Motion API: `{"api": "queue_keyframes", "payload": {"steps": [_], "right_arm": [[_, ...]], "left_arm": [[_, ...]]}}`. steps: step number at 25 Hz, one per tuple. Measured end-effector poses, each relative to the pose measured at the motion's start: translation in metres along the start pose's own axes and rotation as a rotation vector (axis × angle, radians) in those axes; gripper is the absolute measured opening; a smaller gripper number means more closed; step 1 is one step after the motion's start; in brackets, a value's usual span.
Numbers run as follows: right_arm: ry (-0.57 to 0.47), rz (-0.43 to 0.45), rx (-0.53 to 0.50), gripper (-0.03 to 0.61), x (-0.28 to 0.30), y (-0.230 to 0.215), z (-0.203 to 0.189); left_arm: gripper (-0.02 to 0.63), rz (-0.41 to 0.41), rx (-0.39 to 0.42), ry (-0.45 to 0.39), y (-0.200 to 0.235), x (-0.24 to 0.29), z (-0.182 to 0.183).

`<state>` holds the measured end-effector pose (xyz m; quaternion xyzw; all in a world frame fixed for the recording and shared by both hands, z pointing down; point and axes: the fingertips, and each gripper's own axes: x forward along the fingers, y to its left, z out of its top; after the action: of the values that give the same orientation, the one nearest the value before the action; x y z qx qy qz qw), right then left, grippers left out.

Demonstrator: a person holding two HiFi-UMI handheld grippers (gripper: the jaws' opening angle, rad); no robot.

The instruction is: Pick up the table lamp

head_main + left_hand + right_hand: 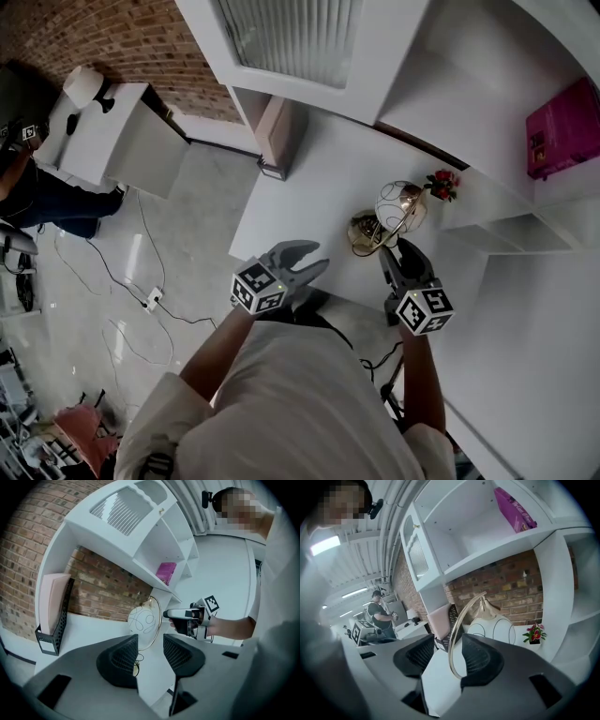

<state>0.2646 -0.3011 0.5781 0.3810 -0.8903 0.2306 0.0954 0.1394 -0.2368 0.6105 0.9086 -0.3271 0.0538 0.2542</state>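
The table lamp (401, 206) has a white wire-patterned globe, a gold arched stem and a round gold base, and stands on the white desk (309, 187) near the shelf unit. My right gripper (401, 251) is right at its near side. In the right gripper view the gold arch (457, 630) runs up between the jaws of the gripper (447, 641), close along the right one, with a gap to the left one. My left gripper (307, 258) hangs open over the desk's front edge, nothing between its jaws (150, 641), the lamp's globe (145, 620) beyond them.
A small pot of red flowers (443, 185) stands behind the lamp. A black file holder with pink folders (275, 141) sits at the desk's far end. A pink box (561, 127) lies on an upper shelf. Another person (377, 613) stands by a far desk.
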Motion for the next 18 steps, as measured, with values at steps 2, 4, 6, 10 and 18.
{"api": "queue_keyframes", "payload": {"steps": [2, 4, 6, 10, 18], "right_arm": [[0.002, -0.005, 0.019, 0.202, 0.008, -0.003, -0.001], [0.007, -0.011, 0.030, 0.209, 0.017, -0.006, -0.002], [0.011, -0.013, 0.037, 0.212, 0.026, -0.006, -0.003], [0.015, 0.003, 0.046, 0.212, 0.042, -0.008, 0.000], [0.014, 0.112, 0.130, 0.207, 0.066, -0.006, 0.010]], "left_arm": [[0.184, -0.015, -0.006, 0.004, 0.002, 0.003, -0.002], [0.184, -0.030, -0.015, 0.008, 0.007, 0.006, -0.005], [0.184, -0.046, -0.021, 0.020, 0.013, 0.010, -0.008], [0.184, -0.082, -0.029, 0.059, 0.021, 0.022, -0.019], [0.184, -0.097, -0.097, 0.094, 0.030, 0.045, -0.044]]}}
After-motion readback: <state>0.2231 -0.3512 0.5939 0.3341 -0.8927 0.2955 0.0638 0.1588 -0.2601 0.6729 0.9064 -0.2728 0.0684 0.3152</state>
